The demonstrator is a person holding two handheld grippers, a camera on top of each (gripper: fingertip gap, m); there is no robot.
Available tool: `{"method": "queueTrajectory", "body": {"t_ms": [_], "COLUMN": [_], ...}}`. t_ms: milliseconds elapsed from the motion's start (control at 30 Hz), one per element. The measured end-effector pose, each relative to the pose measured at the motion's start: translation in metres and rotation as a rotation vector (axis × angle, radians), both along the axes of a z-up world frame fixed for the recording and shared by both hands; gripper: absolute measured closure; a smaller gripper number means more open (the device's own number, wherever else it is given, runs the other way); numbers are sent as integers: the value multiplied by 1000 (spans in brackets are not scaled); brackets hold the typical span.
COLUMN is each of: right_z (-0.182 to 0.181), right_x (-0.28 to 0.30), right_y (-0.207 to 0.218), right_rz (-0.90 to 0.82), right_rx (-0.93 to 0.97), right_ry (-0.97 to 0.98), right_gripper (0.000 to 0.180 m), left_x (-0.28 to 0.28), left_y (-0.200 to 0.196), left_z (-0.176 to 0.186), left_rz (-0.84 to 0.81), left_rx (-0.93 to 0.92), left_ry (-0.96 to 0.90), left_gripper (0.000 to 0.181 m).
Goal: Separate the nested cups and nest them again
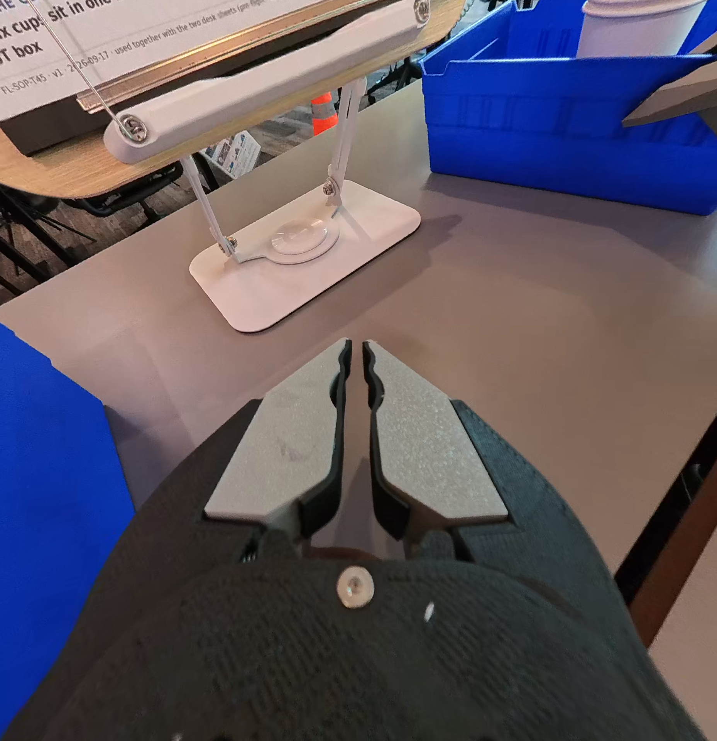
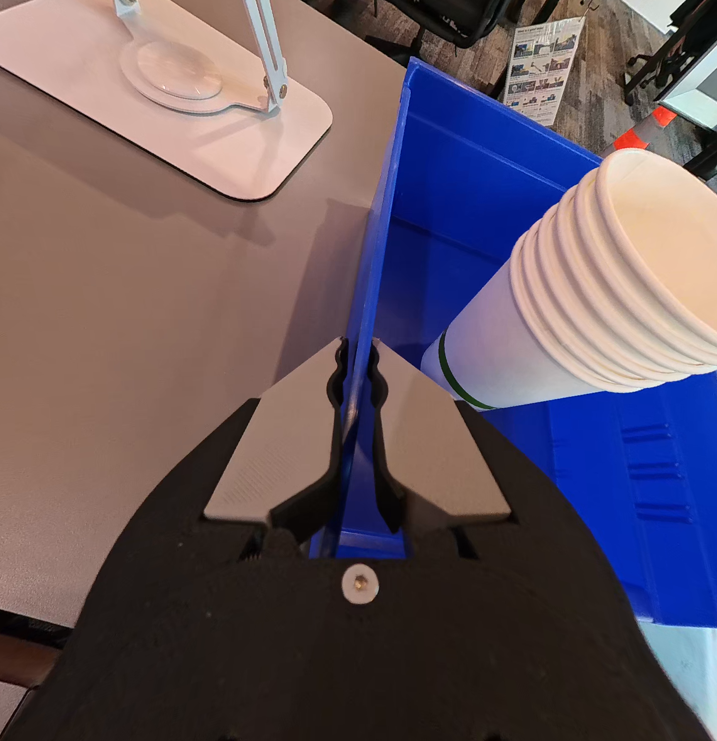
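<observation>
In the left wrist view, my left tongs (image 1: 357, 345) hover above the grey counter (image 1: 509, 320), pressed nearly together with nothing between them. Ahead stands a white metal document stand (image 1: 304, 256), and to the right a blue plastic bin (image 1: 549, 132).

In the right wrist view, my right tongs (image 2: 357, 345) are narrowly apart, straddling the bin's side wall; I cannot tell if they pinch it. The stack of nested white paper cups (image 2: 569, 304) stands inside this bin, to the right of the tongs.
</observation>
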State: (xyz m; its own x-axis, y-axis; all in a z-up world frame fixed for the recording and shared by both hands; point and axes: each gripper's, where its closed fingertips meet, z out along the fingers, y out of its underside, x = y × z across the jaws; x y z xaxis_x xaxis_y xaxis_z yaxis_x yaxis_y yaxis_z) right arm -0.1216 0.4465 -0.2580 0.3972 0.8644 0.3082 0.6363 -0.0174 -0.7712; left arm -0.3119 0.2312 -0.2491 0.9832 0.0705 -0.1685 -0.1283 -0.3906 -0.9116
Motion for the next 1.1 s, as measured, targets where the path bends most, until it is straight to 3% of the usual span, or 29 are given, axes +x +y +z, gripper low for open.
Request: {"method": "queueTrajectory", "body": {"t_ms": [133,300,600,700,833,1100], "right_z": [0,0,0,0,0,0], "right_x": [0,0,-1,-1,-2,-2], "right_y": [0,0,-2,-2,-3,-3], "right_rz": [0,3,8,10,12,17], "right_rx": [-2,-21,-40,-39,-49,-59], "right_ry": [2,16,29,28,36,46], "right_gripper": [174,173,171,171,171,170], "left_x": [13,19,-20,-40,-61,-78], "left_y": [2,-8,-86,-108,-124,-129], "left_z": [10,34,118,131,110,-7], "left_rz": [-20,26,211,280,337,408], "left_rx": [25,68,119,110,36,-261], "left_ry": [-31,-6,75,86,29,-6], "left_gripper": [176,155,151,151,150,144]}}
